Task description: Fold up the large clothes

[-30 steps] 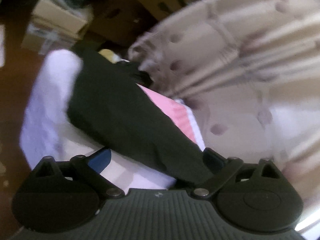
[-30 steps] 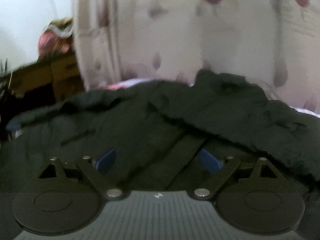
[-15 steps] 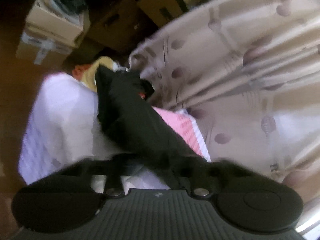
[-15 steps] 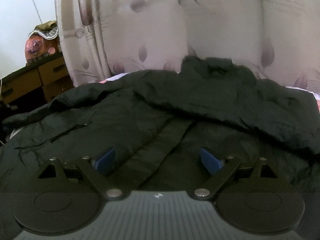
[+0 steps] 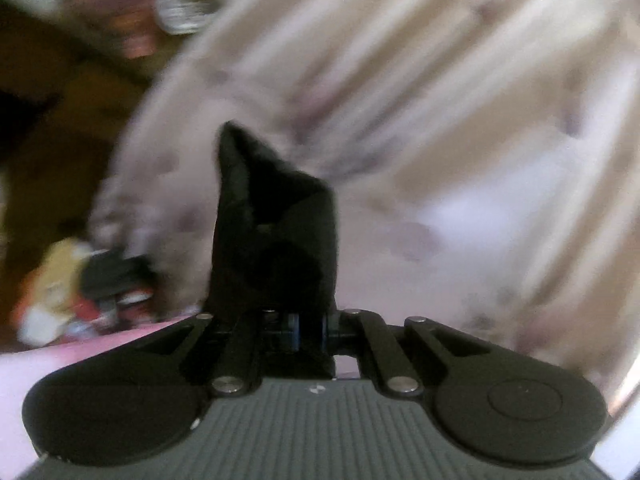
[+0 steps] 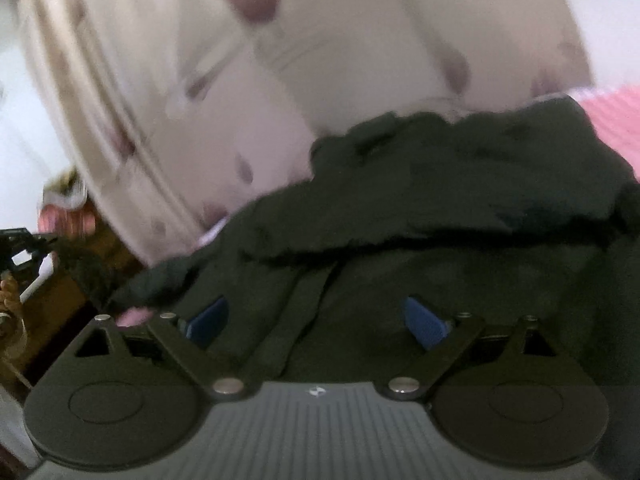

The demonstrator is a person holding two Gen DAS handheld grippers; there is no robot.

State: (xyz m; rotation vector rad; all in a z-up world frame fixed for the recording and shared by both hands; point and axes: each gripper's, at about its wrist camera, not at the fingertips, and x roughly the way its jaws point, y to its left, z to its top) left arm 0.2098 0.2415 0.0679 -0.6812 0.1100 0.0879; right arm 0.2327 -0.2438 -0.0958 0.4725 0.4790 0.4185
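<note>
The left tongs (image 5: pixel 306 330) are clamped tight on a fold of the black jacket (image 5: pixel 276 236); their blue pads (image 5: pixel 294 330) are pressed nearly together with the dark cloth pinched between them. From the pinch the fabric rises in a stiff, tent-like peak, lifted clear against the curtain (image 5: pixel 440 120), which is pale with mauve spots and badly blurred. Low at the left of this view lies a strip of pink sheet (image 5: pixel 80 356), and beyond it a blurred heap of yellow, red and black oddments (image 5: pixel 80 280). Brown furniture (image 5: pixel 60 120) fills the far left.

The right tongs (image 6: pixel 316 322) stand wide, their blue pads (image 6: pixel 426 322) well apart and gripping nothing. They hover just above the jacket (image 6: pixel 440 220), whose front placket runs up between the two fingers. Whether the pads touch the cloth I cannot tell. The garment lies spread and rumpled across the bed, with a thick wrinkled fold crossing its middle and the collar end bunched toward the curtain (image 6: pixel 280 60). A patch of pink striped bedding (image 6: pixel 616 112) shows past the jacket at the upper right. At the far left of this view a dark sleeve stretches up toward a black object at the edge, too small and blurred to make out.
</note>
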